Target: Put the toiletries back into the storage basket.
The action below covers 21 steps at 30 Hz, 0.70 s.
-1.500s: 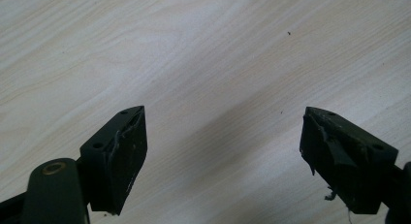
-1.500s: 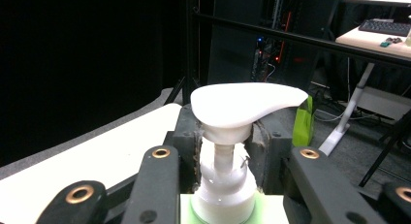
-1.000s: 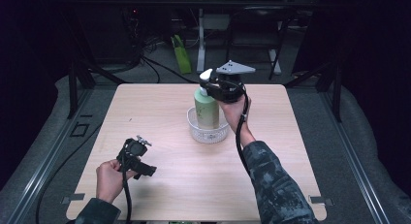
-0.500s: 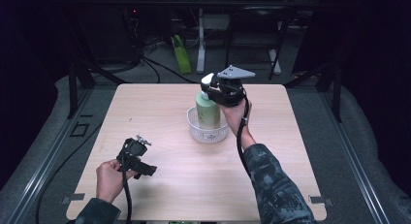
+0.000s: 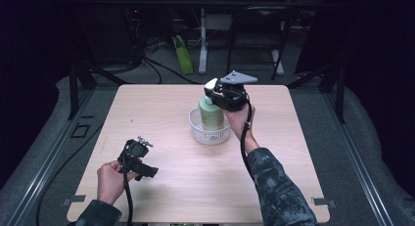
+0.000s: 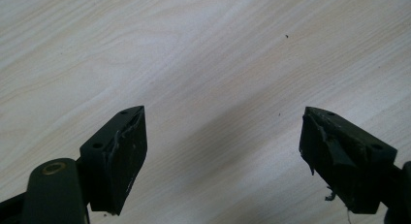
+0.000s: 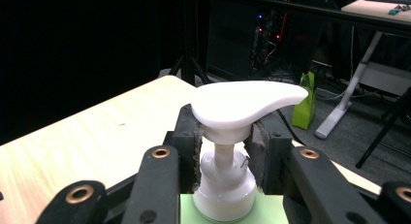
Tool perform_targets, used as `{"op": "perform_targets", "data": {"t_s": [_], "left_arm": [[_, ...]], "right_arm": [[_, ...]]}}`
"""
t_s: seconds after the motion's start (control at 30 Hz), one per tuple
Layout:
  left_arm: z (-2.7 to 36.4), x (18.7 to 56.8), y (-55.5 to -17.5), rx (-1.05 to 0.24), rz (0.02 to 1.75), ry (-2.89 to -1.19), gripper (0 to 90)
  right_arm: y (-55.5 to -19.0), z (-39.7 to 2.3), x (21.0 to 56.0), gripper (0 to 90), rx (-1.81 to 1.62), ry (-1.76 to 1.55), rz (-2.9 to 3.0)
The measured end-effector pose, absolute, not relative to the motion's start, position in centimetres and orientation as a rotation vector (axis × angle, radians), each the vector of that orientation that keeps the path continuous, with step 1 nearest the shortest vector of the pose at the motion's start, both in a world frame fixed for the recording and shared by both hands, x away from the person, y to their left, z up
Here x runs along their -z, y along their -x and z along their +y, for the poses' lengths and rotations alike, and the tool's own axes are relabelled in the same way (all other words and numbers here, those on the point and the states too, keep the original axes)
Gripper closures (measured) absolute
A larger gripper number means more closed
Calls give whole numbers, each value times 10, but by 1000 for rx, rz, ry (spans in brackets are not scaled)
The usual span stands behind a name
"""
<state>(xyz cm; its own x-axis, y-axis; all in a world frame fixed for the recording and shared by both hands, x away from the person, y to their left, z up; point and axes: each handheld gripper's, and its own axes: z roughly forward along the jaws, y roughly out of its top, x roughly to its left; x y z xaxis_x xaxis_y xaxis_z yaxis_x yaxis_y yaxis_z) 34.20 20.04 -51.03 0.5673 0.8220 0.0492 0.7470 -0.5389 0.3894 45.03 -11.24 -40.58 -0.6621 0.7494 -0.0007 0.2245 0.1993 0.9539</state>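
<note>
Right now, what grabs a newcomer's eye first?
The green pump bottle standing in a clear bowl mid-table, with the right tongs shut on its white pump neck. Next, the left tongs, jaws apart in the frame with nothing between them, low over bare wood near the table's front left.

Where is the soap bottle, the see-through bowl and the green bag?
soap bottle (image 5: 211,113), high view, green body.
see-through bowl (image 5: 209,134), high view, front wall.
green bag (image 7: 304,107), right gripper view, its front.

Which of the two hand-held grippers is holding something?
The right hand-held gripper, beside the clear bowl: its jaws clamp the white pump neck of the green soap bottle. The left hand-held gripper has nothing between its jaws.
</note>
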Motion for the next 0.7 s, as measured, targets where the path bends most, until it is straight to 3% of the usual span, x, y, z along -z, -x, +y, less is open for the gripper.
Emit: {"op": "perform_targets", "data": {"t_s": [0.7], "left_arm": [[200,509,-341,-329,1285,-2475,175]], "right_arm": [[-447,-126,406,675,-1472,-917,2030]]}}
